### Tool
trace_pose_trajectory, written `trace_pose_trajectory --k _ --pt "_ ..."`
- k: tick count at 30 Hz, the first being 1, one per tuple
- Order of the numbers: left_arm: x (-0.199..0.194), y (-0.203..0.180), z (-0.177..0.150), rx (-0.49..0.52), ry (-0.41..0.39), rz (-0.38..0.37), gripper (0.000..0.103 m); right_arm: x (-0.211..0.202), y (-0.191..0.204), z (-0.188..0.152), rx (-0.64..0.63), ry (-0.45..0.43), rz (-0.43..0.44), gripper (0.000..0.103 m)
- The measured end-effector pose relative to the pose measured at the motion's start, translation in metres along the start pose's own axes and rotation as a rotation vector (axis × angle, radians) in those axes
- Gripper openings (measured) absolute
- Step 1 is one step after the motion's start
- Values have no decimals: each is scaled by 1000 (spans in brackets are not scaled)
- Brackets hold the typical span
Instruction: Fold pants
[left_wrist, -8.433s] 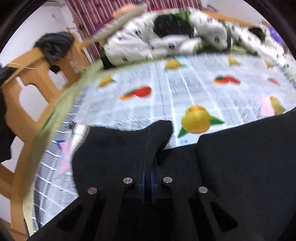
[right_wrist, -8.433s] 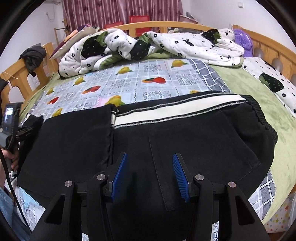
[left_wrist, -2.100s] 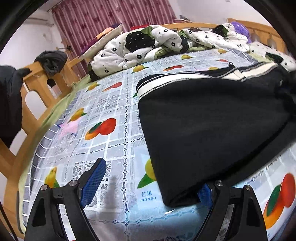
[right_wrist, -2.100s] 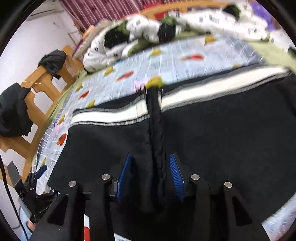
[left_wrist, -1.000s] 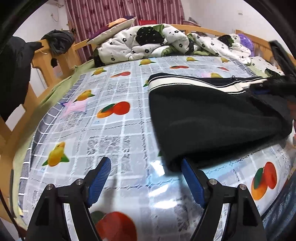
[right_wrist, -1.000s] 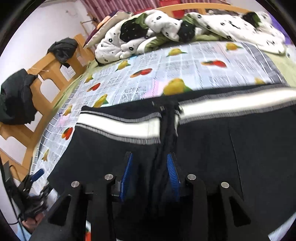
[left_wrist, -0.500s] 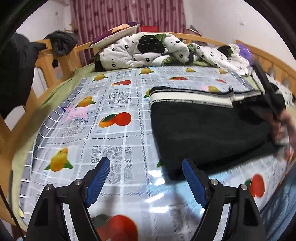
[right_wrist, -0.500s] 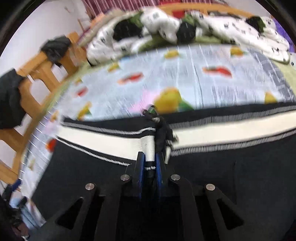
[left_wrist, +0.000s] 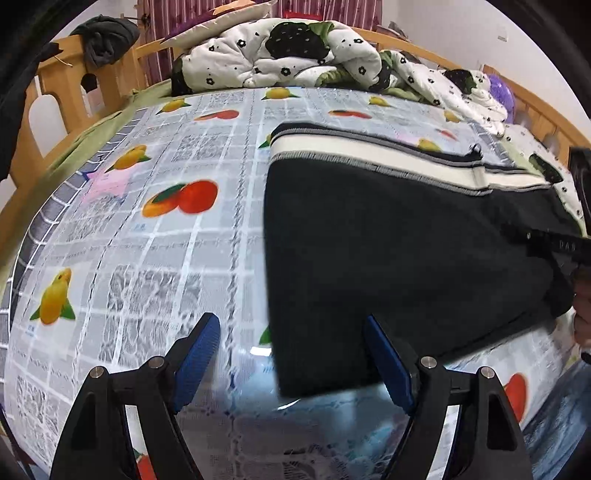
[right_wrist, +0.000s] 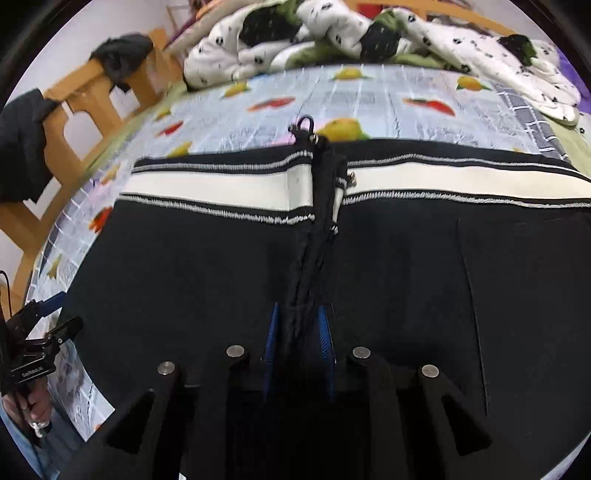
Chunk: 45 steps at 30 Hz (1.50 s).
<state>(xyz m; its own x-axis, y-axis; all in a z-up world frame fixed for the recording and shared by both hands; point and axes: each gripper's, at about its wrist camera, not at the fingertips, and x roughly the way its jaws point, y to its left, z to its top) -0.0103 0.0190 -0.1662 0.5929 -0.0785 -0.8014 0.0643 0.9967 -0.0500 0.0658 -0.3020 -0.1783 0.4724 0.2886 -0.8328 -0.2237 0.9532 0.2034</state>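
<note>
Left wrist view: our left gripper (left_wrist: 291, 354) spread wide, straddling the near-left corner of the black pants (left_wrist: 388, 251); bare fruit-print bedcover (left_wrist: 147, 240) left.

Right wrist view: our right gripper (right_wrist: 297, 343) clamps the pants' raised centre ridge, having just eased slightly; waistband (right_wrist: 229, 192) far.

You have one pair of black pants (left_wrist: 388, 236) on one bed (left_wrist: 22, 192), spread over one fruit-print cover (left_wrist: 155, 258). One rumpled quilt (left_wrist: 280, 51) lies at the far end, with one pillow (left_wrist: 207, 22) behind it. You see two dark garments (right_wrist: 122, 55) hung on the wooden frame, and two grippers (left_wrist: 291, 354).
</note>
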Motion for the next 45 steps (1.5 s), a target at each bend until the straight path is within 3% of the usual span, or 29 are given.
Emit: trace_pose_trajectory --k 3,5,7,8,10,12,15,19,23,26,28,29,30,31,34,38,42,45 --pt "-5 -1 19 -5 -31 7 79 -31 -10 2 35 -24 20 21" --pt "-1 0 32 -19 -31 0 79 -61 -25 2 74 -89 -2 31" --pt "10 1 46 -41 -13 -18 79 -95 -55 -1 118 -154 -44 55" --pt "16 2 52 -49 -6 -22 79 -107 -67 -3 136 -178 -70 59" --pt "30 5 59 -75 10 -29 77 -133 -108 -12 191 -219 -188 72" --pt "38 7 63 -91 18 -51 75 -151 -153 -28 238 -237 -321 72" --pt "51 8 64 -76 43 -90 69 -156 -204 -52 314 -217 -395 72" --pt "67 9 66 -65 80 -151 65 -135 -256 -80 457 -180 -309 71" --pt "79 12 82 -68 115 -202 63 -113 -272 -75 512 -210 -186 71" --pt "90 22 93 -122 133 -252 58 -95 -275 -60 536 -211 -160 64" --pt "95 28 98 -169 137 -258 41 -90 -275 -55 548 -217 -156 47" --pt "97 32 101 -198 142 -256 26 -89 -273 -52 551 -225 -165 41" --pt "96 36 102 -221 123 -264 13 -92 -269 -49 543 -240 -190 28" --pt "91 36 103 -231 83 -279 11 -94 -267 -43 535 -256 -213 18" --pt "69 26 112 -185 14 -259 10 -120 -240 -29 455 -358 -274 13" --pt "40 30 129 -199 -46 -326 10 -151 -184 9 316 -427 -349 11" --pt "4 55 147 -200 -116 -340 10 -176 -125 48 231 -489 -331 10" --pt "-22 92 155 -193 -144 -263 10 -186 -80 72 165 -523 -269 10"
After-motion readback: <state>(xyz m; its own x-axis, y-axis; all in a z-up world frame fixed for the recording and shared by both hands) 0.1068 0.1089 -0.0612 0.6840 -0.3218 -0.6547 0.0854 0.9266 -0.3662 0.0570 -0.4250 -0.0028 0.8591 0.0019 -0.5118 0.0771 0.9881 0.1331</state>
